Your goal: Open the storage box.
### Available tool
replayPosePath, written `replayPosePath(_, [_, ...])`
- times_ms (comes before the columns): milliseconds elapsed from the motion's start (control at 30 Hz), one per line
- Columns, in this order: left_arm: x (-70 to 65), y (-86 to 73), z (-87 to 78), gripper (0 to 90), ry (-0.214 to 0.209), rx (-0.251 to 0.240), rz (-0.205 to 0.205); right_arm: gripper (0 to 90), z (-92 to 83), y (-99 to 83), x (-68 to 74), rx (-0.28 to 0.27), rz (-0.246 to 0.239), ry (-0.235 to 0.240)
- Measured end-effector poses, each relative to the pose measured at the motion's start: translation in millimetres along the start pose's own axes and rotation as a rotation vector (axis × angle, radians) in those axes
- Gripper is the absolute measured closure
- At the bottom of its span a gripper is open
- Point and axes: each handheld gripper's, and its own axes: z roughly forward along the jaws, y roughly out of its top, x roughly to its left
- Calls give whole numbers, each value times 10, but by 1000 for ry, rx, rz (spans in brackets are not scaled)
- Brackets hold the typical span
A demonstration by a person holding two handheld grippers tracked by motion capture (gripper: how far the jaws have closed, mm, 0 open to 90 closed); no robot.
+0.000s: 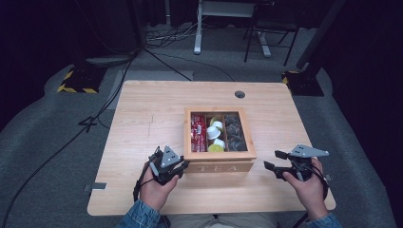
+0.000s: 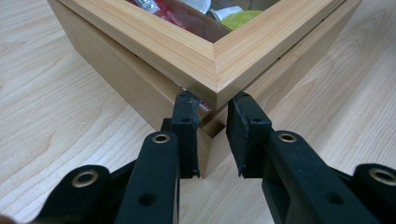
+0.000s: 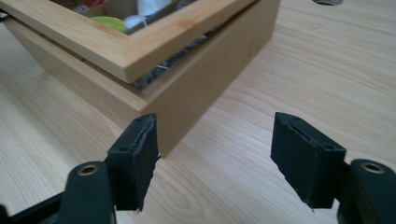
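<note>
A wooden tea box (image 1: 219, 166) marked TEA stands mid-table, its glass-paned lid (image 1: 219, 154) resting slightly ajar. Through the pane I see red packets (image 1: 197, 133), white and yellow-green capsules (image 1: 215, 135) and dark sachets (image 1: 235, 130). My left gripper (image 1: 183, 165) is at the box's front left corner. In the left gripper view its narrowed jaws pinch that corner (image 2: 205, 140) just under the lid's frame (image 2: 217, 65), around the gripper's midpoint (image 2: 214, 100). My right gripper (image 1: 272, 160) stands open, off the box's front right corner (image 3: 163, 116), with bare table between its fingertips (image 3: 215, 121).
The wooden table (image 1: 142, 123) has a round cable hole (image 1: 240, 94) at the back right. Bare tabletop lies left, right and in front of the box. Cables and stand feet with yellow-black tape (image 1: 76, 80) are on the floor beyond.
</note>
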Motion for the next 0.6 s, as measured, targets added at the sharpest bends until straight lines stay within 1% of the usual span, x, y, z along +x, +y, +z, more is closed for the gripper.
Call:
replayPosePath(133, [0, 5, 0, 731, 2, 8, 3, 294, 113, 72, 97, 16, -31, 24])
replayPosePath(200, [-2, 7, -1, 731, 1, 5, 0, 297, 141, 88, 118, 17, -38, 26])
replayPosePath(300, [-1, 7, 1, 731, 2, 8, 1, 317, 237, 144, 183, 20, -61, 42])
replayPosePath(367, [-1, 8, 2, 729, 2, 7, 0, 319, 283, 165, 200, 18, -69, 46])
replayPosePath(433, [-1, 9, 3, 727, 2, 9, 1, 319, 323, 182, 213, 17, -80, 40])
replayPosePath(500, [-2, 10, 7, 722, 3, 11, 0, 313, 360, 190, 215, 9, -87, 31])
replayPosePath(600, [-1, 11, 15, 718, -3, 9, -4, 300, 392, 197, 212, 6, -74, 50])
